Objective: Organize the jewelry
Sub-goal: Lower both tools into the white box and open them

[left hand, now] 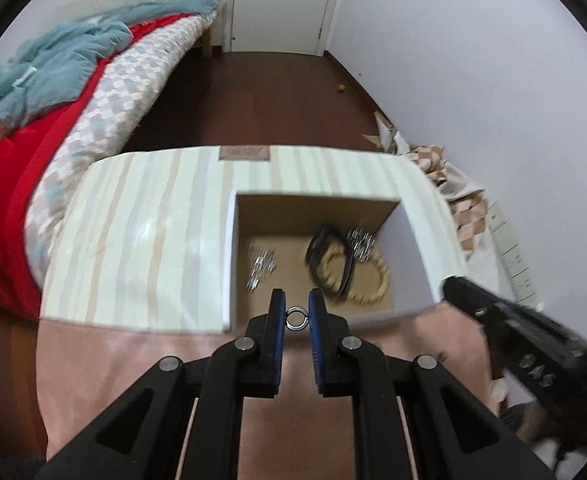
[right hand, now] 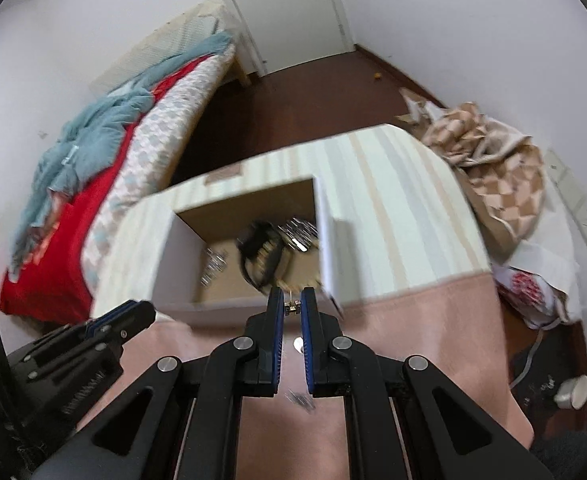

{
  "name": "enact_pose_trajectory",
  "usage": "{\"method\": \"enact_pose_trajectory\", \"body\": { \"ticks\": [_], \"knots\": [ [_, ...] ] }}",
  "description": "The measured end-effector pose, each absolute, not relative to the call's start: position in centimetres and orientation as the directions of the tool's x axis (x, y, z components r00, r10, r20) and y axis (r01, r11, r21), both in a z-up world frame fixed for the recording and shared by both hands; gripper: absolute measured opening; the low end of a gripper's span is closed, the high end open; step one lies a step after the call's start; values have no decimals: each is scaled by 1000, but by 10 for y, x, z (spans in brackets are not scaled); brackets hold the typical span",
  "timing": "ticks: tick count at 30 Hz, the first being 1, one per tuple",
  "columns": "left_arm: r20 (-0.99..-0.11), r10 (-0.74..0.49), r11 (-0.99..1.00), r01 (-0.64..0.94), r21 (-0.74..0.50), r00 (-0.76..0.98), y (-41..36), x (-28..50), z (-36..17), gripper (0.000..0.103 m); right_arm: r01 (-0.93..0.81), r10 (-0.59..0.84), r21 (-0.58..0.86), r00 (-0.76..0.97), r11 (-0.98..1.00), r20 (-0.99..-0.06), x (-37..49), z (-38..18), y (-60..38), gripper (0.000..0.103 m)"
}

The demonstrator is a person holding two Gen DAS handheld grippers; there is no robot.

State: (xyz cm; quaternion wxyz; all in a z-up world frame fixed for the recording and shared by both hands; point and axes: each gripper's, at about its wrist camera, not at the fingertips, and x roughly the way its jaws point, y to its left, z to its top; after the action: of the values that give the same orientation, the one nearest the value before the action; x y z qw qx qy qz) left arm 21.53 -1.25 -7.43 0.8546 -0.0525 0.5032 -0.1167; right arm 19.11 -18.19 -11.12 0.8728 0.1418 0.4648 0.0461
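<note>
Ring (left hand: 295, 318) of shiny metal sits clenched in left tongs (left hand: 295, 312); right tongs (right hand: 292, 307) pinch a small metallic piece (right hand: 292, 308).

Both fisheyes look forward and down along own tongs, close over the pink-and-striped desk (left hand: 141, 240). Left wrist view faces the open cardboard box (left hand: 313, 208) head-on, door straight behind. Right wrist view sits further right, angled left. Shared: box (right hand: 249, 204), bed (right hand: 93, 184), door, floor; each view catches the other tongs at its edge.
</note>
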Motion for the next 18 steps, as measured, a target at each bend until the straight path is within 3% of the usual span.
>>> {"method": "enact_pose_trajectory", "body": {
  "ticks": [11,14,15,16,18],
  "knots": [
    [-915,-260,965,100,-241,309,-6,292,-111,12,6,247,271,393,963,-886,279,-149,-179,9],
    [-915,-254,967,90,-237,314,-4,298,-109,20,1,234,251,363,968,-902,287,-152,-179,10],
    [-914,-245,969,86,-229,324,-3,298,-107,34,-1,228,244,362,970,-904,288,-152,-179,12],
    [-914,-235,972,81,-221,332,-2,299,-105,58,-3,223,238,363,971,-905,287,-152,-179,15],
    [-907,-215,976,70,-204,362,2,297,-100,83,-10,225,238,366,971,-903,285,-149,-178,33]
  ]
}}
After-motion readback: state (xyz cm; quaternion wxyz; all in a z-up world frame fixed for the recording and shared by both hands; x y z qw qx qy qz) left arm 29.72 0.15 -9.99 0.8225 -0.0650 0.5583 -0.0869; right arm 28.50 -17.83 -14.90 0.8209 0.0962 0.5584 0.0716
